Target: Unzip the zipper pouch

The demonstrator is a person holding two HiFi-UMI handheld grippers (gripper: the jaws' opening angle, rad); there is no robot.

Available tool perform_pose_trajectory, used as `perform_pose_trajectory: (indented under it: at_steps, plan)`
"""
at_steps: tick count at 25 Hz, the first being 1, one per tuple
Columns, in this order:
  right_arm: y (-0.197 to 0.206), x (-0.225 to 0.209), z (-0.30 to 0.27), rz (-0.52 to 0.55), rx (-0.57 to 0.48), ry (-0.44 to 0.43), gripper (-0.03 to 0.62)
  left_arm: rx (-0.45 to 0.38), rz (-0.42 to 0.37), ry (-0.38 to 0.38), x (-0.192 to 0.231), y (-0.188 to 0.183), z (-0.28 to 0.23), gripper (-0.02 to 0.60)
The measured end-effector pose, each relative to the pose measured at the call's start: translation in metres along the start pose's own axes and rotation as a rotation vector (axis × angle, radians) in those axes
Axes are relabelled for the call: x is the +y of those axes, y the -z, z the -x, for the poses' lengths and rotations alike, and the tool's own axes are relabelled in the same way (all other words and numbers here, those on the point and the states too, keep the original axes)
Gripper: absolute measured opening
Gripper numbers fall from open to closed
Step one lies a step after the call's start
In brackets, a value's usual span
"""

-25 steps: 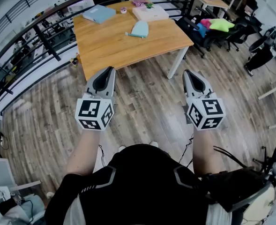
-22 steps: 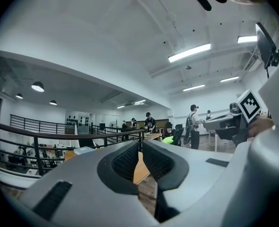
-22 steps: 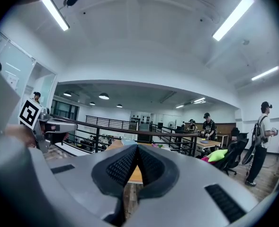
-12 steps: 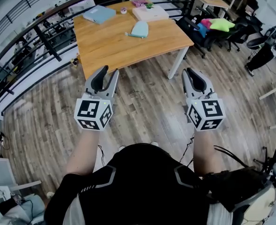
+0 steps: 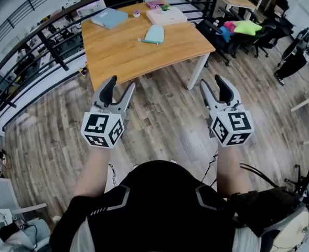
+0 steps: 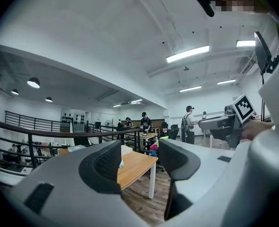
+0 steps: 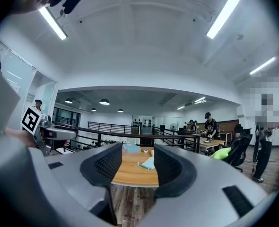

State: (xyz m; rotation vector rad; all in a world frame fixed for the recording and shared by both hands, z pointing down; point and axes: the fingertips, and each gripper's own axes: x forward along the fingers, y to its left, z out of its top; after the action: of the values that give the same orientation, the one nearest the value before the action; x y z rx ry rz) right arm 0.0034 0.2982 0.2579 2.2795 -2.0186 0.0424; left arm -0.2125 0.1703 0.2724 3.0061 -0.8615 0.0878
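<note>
The zipper pouch (image 5: 155, 34) is a pale teal pouch lying flat on the wooden table (image 5: 128, 54), far ahead of both grippers. It also shows in the right gripper view as the pouch (image 7: 148, 163) between the jaw tips, well beyond them. My left gripper (image 5: 120, 85) and right gripper (image 5: 213, 83) are held level over the wood floor, short of the table's near edge. Both have just been opening and now stand open with nothing between their jaws. In their own views, the left gripper (image 6: 139, 160) and right gripper (image 7: 133, 164) frame only the distant table.
On the table's far side lie a teal folder (image 5: 109, 17), a pale pink box (image 5: 167, 16) and small pink items (image 5: 155, 4). A black railing (image 5: 39, 35) curves behind the table. Office chairs with bright cushions (image 5: 243, 26) stand at the right. People stand far off.
Both grippers' jaws went from shut to open, the left slightly ahead of the right. The hands stayed in much the same place above the floor.
</note>
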Motion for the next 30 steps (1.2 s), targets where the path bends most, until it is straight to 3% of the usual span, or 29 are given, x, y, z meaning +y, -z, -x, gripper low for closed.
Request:
perform_pose_trajectory:
  at_steps: [12, 22, 30]
  plan:
    - [0.013, -0.032, 0.001, -0.005, 0.009, -0.049, 0.239, -0.03, 0.02, -0.01, -0.028, -0.004, -0.035, 0.249]
    - [0.025, -0.074, -0.006, -0.006, 0.006, -0.102, 0.25, 0.001, -0.033, -0.034, -0.061, 0.0, -0.073, 0.249]
    - [0.035, -0.084, -0.055, -0.003, 0.032, -0.111, 0.25, 0.005, 0.017, -0.035, -0.027, 0.009, -0.117, 0.248]
